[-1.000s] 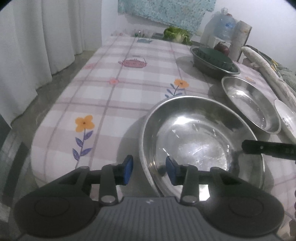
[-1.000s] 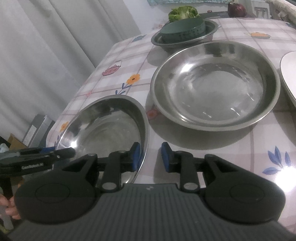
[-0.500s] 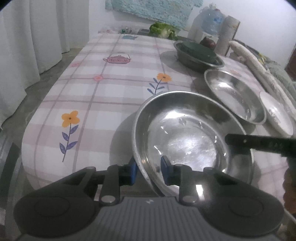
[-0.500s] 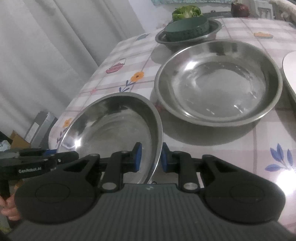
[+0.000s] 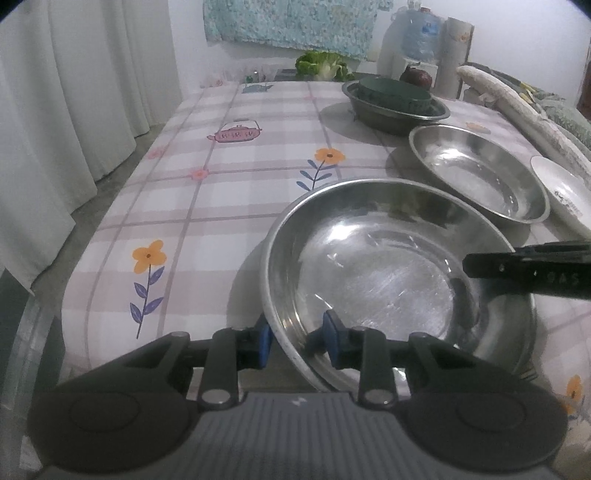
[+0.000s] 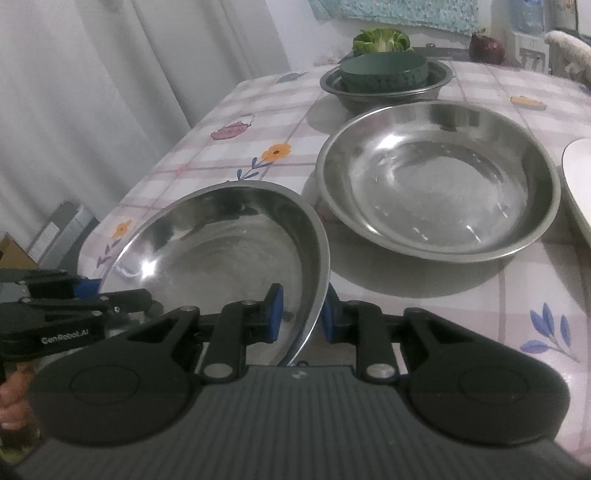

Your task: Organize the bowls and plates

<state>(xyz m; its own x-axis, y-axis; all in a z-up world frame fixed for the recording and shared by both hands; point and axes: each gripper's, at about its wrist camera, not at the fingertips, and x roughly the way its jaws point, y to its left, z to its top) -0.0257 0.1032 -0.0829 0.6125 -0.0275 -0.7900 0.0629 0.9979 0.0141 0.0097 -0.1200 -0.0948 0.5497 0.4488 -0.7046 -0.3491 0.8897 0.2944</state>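
A wide steel bowl (image 5: 388,273) is held up off the flowered tablecloth at its near end, tilted. My left gripper (image 5: 297,341) is shut on its near rim. My right gripper (image 6: 303,312) is shut on the opposite rim of the same bowl (image 6: 229,247). A second steel bowl (image 6: 436,188) rests on the cloth just beyond; it also shows in the left wrist view (image 5: 480,171). Farther back a dark green bowl (image 6: 384,72) sits inside a third steel bowl (image 6: 388,94). A white plate (image 5: 565,192) lies at the right.
The tablecloth (image 5: 229,184) covers a long table with its left edge by white curtains (image 5: 66,103). At the far end are a lettuce head (image 5: 323,66), a red cabbage (image 6: 487,48) and a water jug (image 5: 419,35). Rolled fabric (image 5: 517,99) lines the right side.
Both grippers closed on the near bowl's rim and lifted it; it has risen and tilted off the cloth. The other dishes have not moved.
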